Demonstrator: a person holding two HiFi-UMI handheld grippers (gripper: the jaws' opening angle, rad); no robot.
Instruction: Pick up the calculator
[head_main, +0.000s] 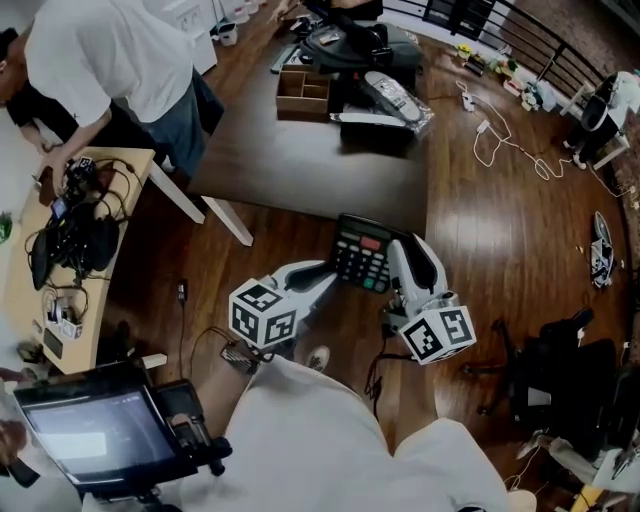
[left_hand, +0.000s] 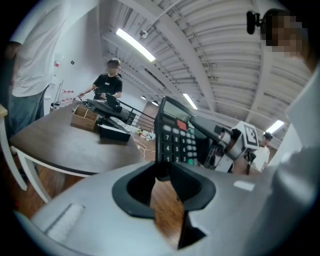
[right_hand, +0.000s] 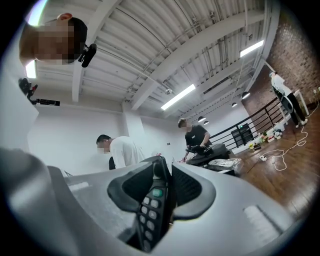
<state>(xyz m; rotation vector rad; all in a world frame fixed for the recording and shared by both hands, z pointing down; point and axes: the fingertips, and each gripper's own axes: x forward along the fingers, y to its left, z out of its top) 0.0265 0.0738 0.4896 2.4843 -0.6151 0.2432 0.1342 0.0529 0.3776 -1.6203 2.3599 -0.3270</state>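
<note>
A black calculator with grey keys, a red key and a green key hangs in the air over the wooden floor, in front of the dark table. My left gripper is shut on its left edge. My right gripper is shut on its right edge. In the left gripper view the calculator stands up from the left gripper, keys facing the camera. In the right gripper view the calculator lies edge-on, pinched in the right gripper.
A wooden box and black bags sit on the table. A person in a white shirt bends over a small desk with cables. A screen is at lower left, a black chair at right.
</note>
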